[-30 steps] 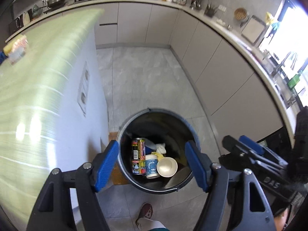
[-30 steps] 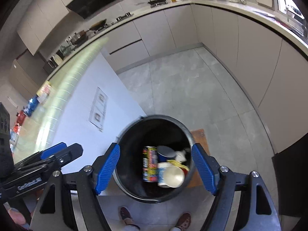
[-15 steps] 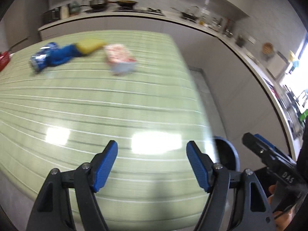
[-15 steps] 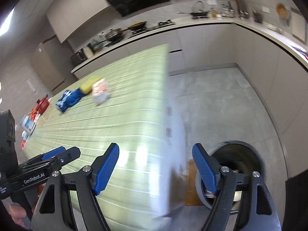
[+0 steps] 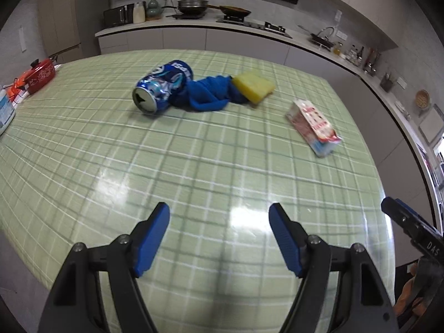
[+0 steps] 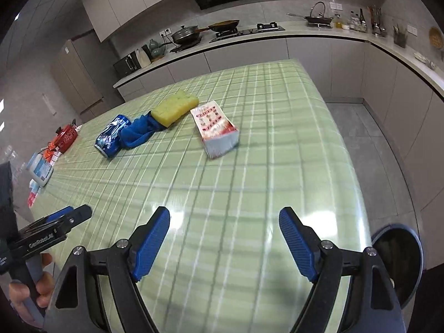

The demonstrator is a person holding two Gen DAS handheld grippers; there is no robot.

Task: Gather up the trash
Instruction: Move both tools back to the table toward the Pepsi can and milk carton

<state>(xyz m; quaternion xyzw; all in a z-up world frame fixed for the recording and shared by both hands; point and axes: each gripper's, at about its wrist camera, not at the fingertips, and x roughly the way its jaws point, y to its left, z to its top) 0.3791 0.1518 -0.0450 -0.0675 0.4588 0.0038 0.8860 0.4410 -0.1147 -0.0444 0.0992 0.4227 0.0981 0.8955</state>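
Both the left gripper [image 5: 219,216] and the right gripper [image 6: 224,220] hover empty, jaws apart – the right's have just been widening – above the table [image 5: 194,172], so the next move is reaching for the carton [image 6: 215,127] or can [image 5: 162,87] lying farther across it.

Green checked tablecloth [image 5: 222,166] — blue can [image 5: 162,87], blue cloth [image 5: 211,94], yellow sponge [image 5: 254,86], red-and-white carton [image 5: 315,125].

Both wrist views look steeply down across the green checked tabletop [image 5: 194,166] from its near edge, facing the back counter. Right view sits further right, catching the bin [image 6: 399,260]. Shared: crushed can [image 5: 162,90], carton [image 6: 215,129].
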